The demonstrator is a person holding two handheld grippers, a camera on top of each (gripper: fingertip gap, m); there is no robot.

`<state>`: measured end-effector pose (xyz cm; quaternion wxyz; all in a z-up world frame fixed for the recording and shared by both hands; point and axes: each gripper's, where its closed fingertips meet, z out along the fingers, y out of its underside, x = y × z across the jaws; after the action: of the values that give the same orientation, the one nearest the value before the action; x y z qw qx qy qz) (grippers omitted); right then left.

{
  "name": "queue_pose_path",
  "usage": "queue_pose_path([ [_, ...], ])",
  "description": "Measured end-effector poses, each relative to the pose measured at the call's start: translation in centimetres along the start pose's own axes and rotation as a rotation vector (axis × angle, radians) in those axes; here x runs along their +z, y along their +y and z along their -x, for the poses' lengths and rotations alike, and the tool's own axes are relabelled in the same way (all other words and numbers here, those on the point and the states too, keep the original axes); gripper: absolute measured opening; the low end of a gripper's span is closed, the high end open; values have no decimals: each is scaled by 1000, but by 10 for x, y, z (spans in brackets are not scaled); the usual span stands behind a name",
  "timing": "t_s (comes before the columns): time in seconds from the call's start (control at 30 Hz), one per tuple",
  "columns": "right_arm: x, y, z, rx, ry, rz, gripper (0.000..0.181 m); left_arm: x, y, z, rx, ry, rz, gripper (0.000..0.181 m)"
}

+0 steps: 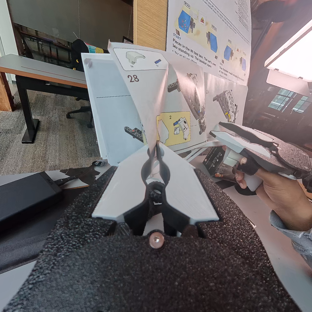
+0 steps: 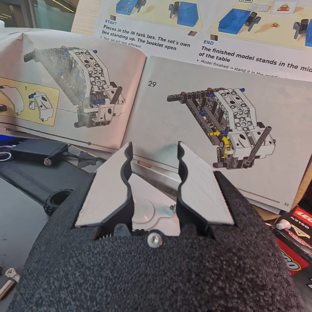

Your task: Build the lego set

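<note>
The instruction booklet stands open on a white stand. My left gripper is shut on the lower edge of one booklet page and holds it lifted and curled, mid-turn. My right gripper is open and empty, just in front of the booklet's right-hand page; it also shows in the left wrist view, held by a hand. A black Lego tyre lies on the table under my left fingers and shows in the right wrist view too.
A printed task sheet hangs behind the booklet. A black power bank with a cable lies at the left. The Lego box stands at the right. Small white pieces lie at the near left. A desk and an office chair stand beyond. My left gripper is the nearer one to the black power bank: about 25 cm, against 35 cm.
</note>
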<state>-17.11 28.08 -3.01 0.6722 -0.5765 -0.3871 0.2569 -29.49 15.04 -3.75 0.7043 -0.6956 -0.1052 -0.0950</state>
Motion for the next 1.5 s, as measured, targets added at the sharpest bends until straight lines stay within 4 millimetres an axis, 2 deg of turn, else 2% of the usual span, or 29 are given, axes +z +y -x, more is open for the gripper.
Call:
queue_pose_path([
  [0.07, -3, -11, 9, 8, -29, -28, 56, 0, 0, 0, -3, 1, -1, 0],
  [0.2, -4, -32, 45, -12, -104, -86, 62, 0, 0, -1, -7, 6, 1, 0],
  [0.27, 2, -33, 61, -4, -136, -78, 66, 0, 0, -2, -9, 14, 1, 0],
  [0.33, 11, -23, 69, -33, -130, -31, 67, 0, -1, -3, -12, 21, 1, 0],
  [0.43, 18, -11, 63, -65, -89, 1, 59, 1, 0, -5, -17, 34, 5, 0],
  [0.57, 13, -11, 58, -49, -98, -12, 51, 3, 3, -10, -18, 51, 16, 1],
  [0.7, 7, -13, 51, -51, -96, -34, 28, 2, 1, -14, -17, 70, 15, 5],
  [0.8, 5, -13, 43, -27, -97, -38, 19, 0, -2, -14, -27, 84, 4, 9],
  [1.0, 2, -14, 26, 40, -90, -42, 17, -1, -5, -14, -37, 100, -7, 11],
  [1.27, -1, -14, 1, 125, -58, -49, 15, -1, -5, -15, -27, 86, -13, 2],
  [1.43, -7, -17, -26, 214, -8, -59, 10, -1, -8, -21, -19, 103, -19, 0],
  [1.5, -11, -21, -43, 254, 25, -65, 14, -1, -9, -23, -11, 105, -19, 0],
])
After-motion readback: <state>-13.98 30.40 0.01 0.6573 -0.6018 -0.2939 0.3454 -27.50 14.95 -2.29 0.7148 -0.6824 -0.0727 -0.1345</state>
